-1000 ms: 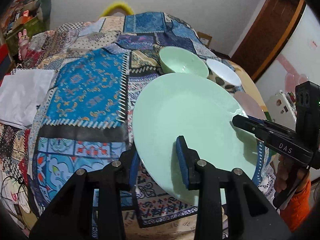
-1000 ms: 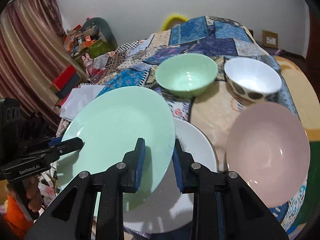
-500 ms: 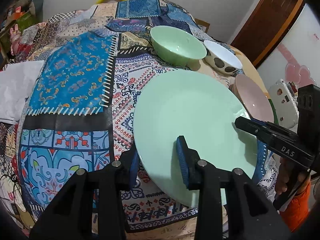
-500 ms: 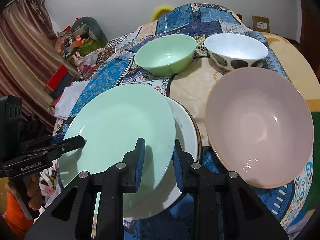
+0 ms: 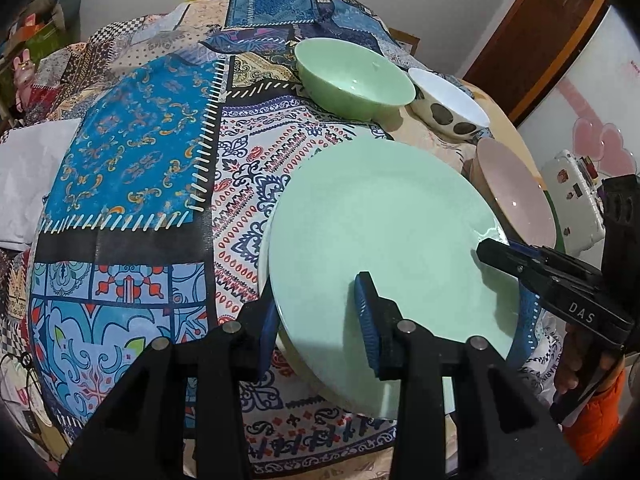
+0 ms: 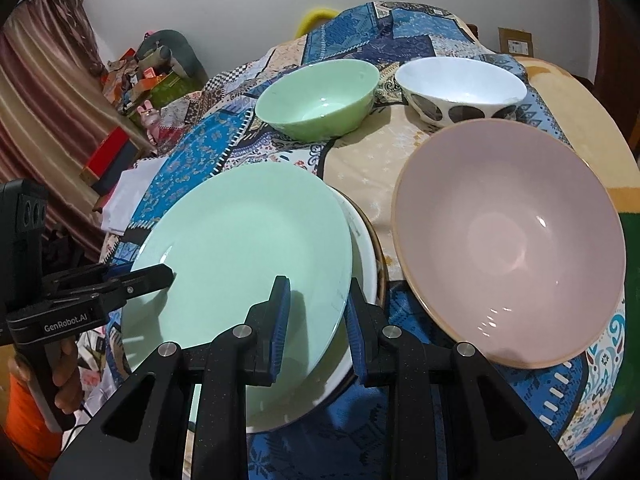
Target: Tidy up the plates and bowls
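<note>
Patterned cloth covers the bench [image 5: 132, 152]; left gripper [image 5: 316, 322] and right gripper [image 6: 314, 316] each pinch the green plate [image 6: 248, 248], steadying it over the white plate [image 6: 366, 256] for stacking.

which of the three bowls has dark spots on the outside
The white bowl at the far right of the cloth, behind the big pink bowl. It has dark round spots on its outside; the green bowl beside it is plain.
</note>
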`<state>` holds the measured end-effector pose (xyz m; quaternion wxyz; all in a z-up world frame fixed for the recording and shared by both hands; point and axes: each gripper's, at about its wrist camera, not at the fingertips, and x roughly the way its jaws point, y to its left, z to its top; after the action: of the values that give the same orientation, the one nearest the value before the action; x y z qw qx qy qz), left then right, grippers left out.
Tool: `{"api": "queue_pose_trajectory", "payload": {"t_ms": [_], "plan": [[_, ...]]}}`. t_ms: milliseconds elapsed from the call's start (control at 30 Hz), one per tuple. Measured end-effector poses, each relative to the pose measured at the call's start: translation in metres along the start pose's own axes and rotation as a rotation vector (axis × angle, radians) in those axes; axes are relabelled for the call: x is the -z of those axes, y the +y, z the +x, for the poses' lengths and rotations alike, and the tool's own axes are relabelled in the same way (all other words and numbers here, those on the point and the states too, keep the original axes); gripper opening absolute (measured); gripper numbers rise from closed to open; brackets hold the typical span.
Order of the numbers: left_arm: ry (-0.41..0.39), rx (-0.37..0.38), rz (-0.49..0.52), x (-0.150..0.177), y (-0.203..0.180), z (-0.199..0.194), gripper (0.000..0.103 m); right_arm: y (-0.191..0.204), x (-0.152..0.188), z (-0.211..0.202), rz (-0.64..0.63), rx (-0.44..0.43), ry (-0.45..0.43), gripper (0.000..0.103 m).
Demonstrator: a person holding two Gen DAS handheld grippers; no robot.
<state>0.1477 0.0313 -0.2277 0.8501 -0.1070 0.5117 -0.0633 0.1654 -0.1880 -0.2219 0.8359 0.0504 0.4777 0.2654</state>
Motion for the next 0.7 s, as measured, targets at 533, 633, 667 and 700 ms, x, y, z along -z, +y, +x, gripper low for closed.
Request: {"api": "queue_pose_trajectory", "payload": {"t_ms": [533,633,667,700], "plan": [[-0.001,-0.047,0.036,-0.0036,-0.0046,0.0053,0.037,0.0019,0.0025,-0.0086,-0.021,-0.001,0.002,0.026],[-0.002,-0.068,0.062,-0.0029,-0.008,0.0054,0.037,0.0013,0.0028,-0.0079,-0.026,-0.008,0.006,0.026],[-0.002,-0.073,0.072,-0.0025,-0.0096,0.0056,0.037,0.0022,0.0031,-0.0079,-0.031,-0.007,0.005,0.026],[-0.003,-0.078,0.078,-0.0022,-0.0104,0.0058,0.037,0.0033,0.0037,-0.0079,-0.034,-0.005,0.006,0.026]]}}
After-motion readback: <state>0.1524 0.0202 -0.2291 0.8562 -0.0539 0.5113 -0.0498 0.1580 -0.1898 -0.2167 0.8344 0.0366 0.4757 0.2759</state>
